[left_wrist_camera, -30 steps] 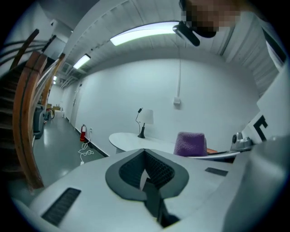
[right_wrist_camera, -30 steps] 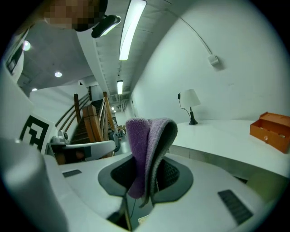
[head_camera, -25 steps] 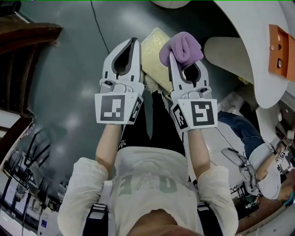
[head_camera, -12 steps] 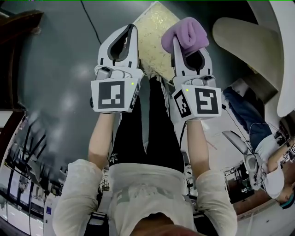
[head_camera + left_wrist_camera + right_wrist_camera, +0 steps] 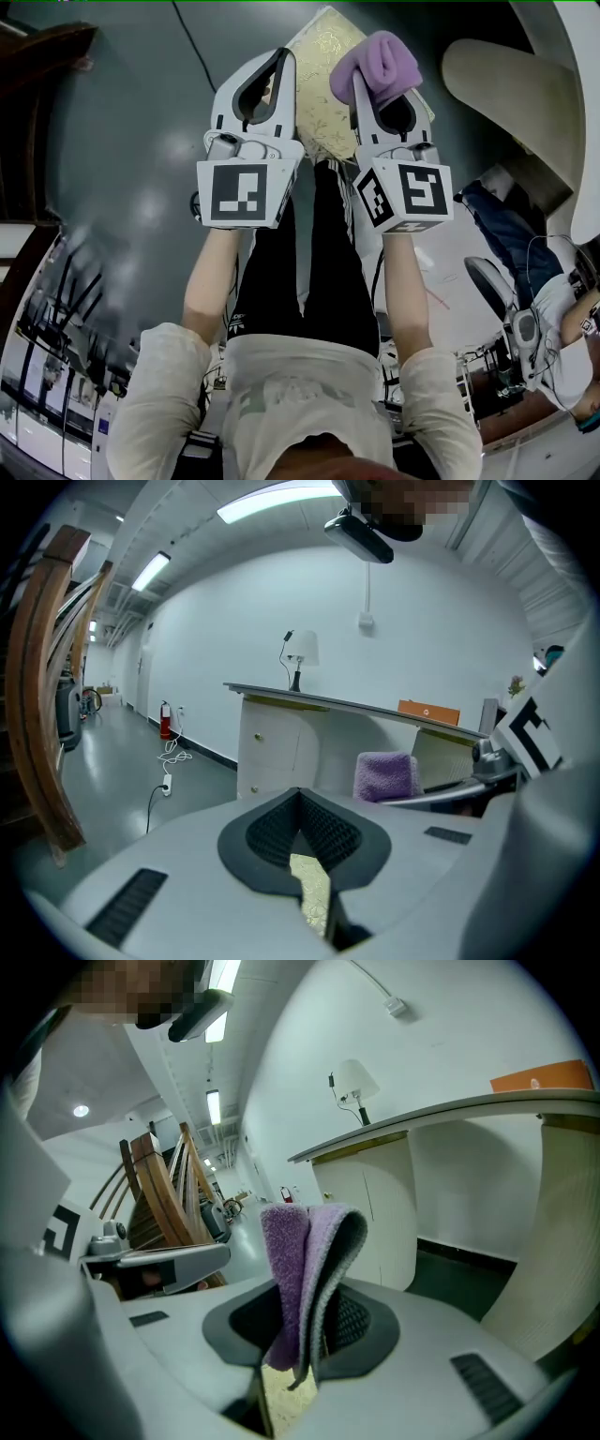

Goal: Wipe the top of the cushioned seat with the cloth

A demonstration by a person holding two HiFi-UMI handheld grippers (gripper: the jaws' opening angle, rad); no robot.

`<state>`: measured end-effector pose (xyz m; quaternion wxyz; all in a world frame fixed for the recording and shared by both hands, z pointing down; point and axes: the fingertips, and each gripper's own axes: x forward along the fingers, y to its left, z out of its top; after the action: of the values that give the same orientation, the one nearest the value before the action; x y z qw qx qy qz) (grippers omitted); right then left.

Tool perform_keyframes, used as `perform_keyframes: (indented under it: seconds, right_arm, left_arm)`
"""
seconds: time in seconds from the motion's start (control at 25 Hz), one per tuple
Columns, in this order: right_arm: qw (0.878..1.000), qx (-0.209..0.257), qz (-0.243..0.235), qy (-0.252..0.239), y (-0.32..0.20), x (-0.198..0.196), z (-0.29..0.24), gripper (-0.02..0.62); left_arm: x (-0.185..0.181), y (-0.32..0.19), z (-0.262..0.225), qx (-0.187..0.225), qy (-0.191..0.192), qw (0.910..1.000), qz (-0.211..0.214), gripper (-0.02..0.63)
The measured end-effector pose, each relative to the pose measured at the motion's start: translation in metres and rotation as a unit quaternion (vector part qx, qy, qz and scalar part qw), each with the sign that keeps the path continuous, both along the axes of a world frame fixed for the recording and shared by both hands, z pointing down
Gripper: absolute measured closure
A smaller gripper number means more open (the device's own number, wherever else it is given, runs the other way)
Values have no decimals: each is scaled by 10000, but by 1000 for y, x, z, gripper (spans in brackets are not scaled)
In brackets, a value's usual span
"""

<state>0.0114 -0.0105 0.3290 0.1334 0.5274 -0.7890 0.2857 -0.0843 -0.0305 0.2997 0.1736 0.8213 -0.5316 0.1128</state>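
Here, the right gripper [image 5: 375,94] clamps a folded purple cloth [image 5: 380,61] above the seat [image 5: 323,56]; lowering it flat looks wise, with the closed, empty left gripper [image 5: 277,61] aside.

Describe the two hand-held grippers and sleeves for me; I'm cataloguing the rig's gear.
The left hand-held gripper and right hand-held gripper are white moulded plastic with dark ribbed pads. Each carries a white cube with black square markers. The person wears pale short sleeves.

Cloth [image 5: 380,64]: between the right gripper's [image 5: 366,92] jaws, sticking out past their tips.
Seat [image 5: 323,94]: below and between both grippers, ahead of the person's legs [image 5: 309,272].
Left gripper [image 5: 272,66]: just beside the right one, on its left.
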Motion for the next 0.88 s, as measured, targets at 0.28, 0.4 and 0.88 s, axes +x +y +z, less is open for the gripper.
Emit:
perform_keyframes:
  seconds: [0.28,0.4,0.88]
  right_arm:
    - [9871,-1117,-22,-1148,-19,-19,69,495]
    - [9683,-1816,277,-1690,-33,-25,116,495]
    - [9122,-3371,847,-2168,-59,-36,199,495]
  left_arm:
    - [-2,1,11,19,-20,10000,83,600]
    - [-3,1,18,30,-50,9999,111,600]
    - [-7,-2,36,-199,2,9998,36,600]
